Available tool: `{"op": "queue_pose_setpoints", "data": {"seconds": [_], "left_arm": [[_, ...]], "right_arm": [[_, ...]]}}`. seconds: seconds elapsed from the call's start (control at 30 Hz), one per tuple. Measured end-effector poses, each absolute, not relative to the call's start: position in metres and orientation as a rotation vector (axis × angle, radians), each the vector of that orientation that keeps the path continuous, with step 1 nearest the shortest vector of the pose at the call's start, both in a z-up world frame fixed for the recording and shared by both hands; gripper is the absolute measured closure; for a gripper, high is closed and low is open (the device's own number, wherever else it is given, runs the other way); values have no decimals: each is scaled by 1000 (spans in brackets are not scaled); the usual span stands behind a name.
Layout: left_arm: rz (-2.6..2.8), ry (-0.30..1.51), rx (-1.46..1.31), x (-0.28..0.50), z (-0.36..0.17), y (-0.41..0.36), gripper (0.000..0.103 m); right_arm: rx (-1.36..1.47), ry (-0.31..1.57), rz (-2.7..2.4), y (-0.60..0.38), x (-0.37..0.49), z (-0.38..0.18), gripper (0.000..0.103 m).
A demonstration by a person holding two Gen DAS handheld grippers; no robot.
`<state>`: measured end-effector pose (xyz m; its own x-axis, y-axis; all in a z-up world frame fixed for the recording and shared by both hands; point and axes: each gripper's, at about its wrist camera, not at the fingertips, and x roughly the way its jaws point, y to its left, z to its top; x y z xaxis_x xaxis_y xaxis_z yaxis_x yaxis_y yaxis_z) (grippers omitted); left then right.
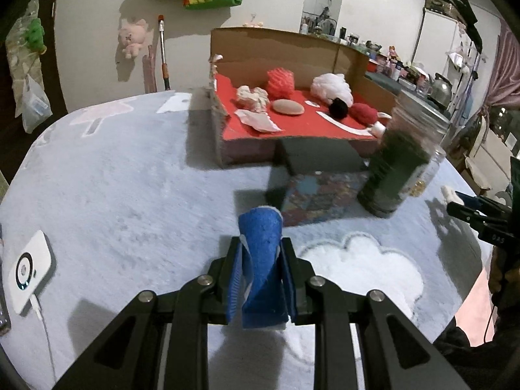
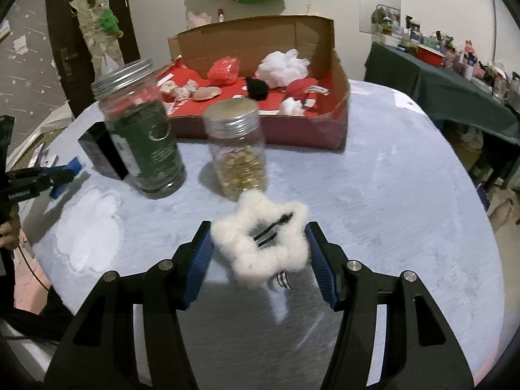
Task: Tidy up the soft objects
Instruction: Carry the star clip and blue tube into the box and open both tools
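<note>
My left gripper (image 1: 260,253) is shut on a folded blue sponge cloth (image 1: 261,260) and holds it above the grey-blue table cover. My right gripper (image 2: 258,237) is open, its jaws on either side of a white fluffy star-shaped ring (image 2: 260,243) with a black clip that lies on the table. A cardboard box with a red floor (image 1: 302,126), also in the right wrist view (image 2: 338,110), stands at the back and holds several soft things: a red mesh puff (image 1: 280,83), a white puff (image 1: 331,87), a black pompom (image 1: 338,109), a tan pad (image 1: 287,107).
A green-filled jar (image 2: 143,133) and a jar of yellow pieces (image 2: 237,159) stand between the right gripper and the box. A patterned box (image 1: 318,195) lies in front of the cardboard box. A white device with a cable (image 1: 29,269) lies at the left edge.
</note>
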<state>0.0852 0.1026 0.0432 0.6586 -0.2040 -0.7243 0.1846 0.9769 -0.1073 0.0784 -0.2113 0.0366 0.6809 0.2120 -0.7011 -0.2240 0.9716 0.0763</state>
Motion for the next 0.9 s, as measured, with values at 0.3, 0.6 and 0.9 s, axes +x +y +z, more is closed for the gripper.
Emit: {"op": "queue_pose_setpoints", "data": {"seconds": [0.3,0.6,0.9], "left_arm": [[-242,820,9,111,47,114,79],[-271,811,60,128,54,117,79],[-312,808,97,146,76,117,79]], "right_arm": [[-111,779,195,-221,99,44,48],[-198,781,179,-223,119,49,47],[-255,766,187,-223,136,66,48]]}}
